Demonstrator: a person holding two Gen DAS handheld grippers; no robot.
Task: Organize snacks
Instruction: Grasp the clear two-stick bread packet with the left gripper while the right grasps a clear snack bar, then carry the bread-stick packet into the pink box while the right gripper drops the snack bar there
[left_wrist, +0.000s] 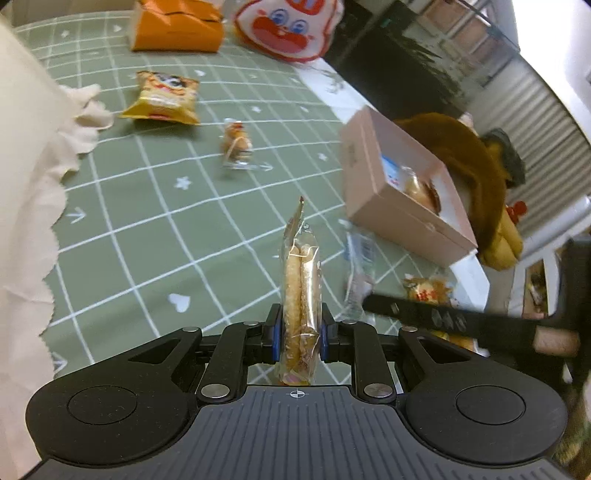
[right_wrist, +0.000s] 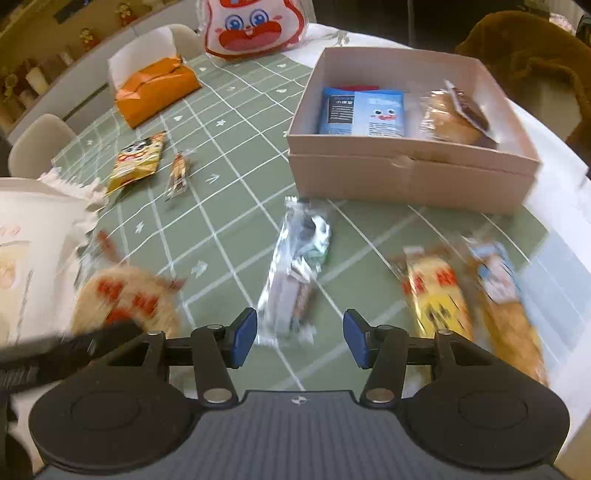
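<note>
My left hand-held gripper is clamped on a clear-wrapped rice cracker pack, held upright above the green grid tabletop — the pink cardboard box sits off to its right. My right hand-held gripper is spread wide with nothing between its pads, hovering just over a silvery wrapped snack lying on the tabletop in front of the box. The box already holds a blue packet and a wrapped bun — more cracker packs lie to the right, a yellow chip bag far left.
</note>
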